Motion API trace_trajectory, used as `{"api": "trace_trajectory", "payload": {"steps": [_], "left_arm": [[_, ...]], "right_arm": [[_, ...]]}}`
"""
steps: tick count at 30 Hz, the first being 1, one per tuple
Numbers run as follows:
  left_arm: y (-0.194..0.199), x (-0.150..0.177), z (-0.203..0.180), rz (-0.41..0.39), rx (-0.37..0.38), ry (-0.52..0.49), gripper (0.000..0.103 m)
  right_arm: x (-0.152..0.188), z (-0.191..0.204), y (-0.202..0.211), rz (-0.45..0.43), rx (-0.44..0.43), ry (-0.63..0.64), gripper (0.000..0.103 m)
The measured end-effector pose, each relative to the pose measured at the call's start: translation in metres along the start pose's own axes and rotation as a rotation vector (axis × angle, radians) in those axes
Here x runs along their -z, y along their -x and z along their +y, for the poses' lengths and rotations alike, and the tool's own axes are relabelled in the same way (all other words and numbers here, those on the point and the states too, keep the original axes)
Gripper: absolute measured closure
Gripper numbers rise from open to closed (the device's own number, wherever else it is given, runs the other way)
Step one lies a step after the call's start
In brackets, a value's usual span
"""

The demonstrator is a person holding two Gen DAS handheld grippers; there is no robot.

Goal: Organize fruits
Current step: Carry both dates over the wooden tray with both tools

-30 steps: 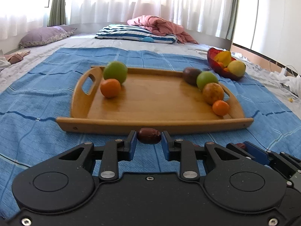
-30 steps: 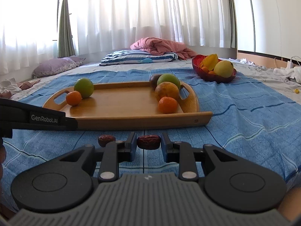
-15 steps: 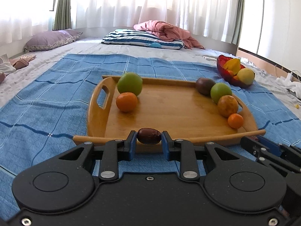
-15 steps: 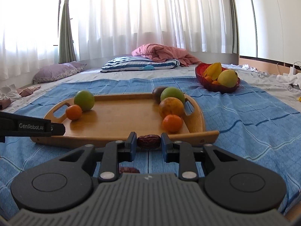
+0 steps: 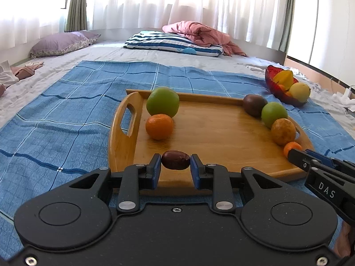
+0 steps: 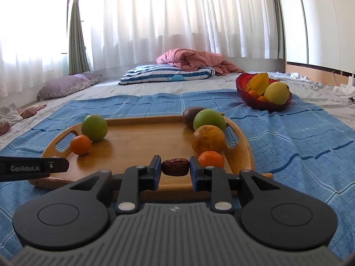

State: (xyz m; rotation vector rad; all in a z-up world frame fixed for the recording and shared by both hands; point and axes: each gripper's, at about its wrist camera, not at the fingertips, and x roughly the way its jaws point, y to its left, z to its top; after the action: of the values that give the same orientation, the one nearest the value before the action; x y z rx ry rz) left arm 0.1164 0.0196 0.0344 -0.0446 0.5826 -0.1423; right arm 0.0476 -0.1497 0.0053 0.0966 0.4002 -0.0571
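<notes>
Wooden tray (image 5: 221, 130) middle is bare; fruit hugs its left and right ends. Left gripper (image 5: 175, 163) pinches a smooth date (image 5: 175, 160), right gripper (image 6: 175, 167) a wrinkled date (image 6: 175, 166), both tilted slightly down over the tray's near rim.
</notes>
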Motion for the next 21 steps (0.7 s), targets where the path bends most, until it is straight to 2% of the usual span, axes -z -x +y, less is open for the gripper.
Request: {"api": "trace_trajectory", "payload": {"steps": [9, 21], "left_arm": [[-0.022, -0.008, 0.013, 0.024, 0.016, 0.046, 0.076], [-0.045, -0.011, 0.018, 0.048, 0.007, 0.051, 0.076]], "right_arm": [[-0.003, 0.001, -0.023, 0.029, 0.011, 0.014, 0.071], [-0.008, -0.005, -0.040, 0.100, 0.000, -0.033, 0.071]]}}
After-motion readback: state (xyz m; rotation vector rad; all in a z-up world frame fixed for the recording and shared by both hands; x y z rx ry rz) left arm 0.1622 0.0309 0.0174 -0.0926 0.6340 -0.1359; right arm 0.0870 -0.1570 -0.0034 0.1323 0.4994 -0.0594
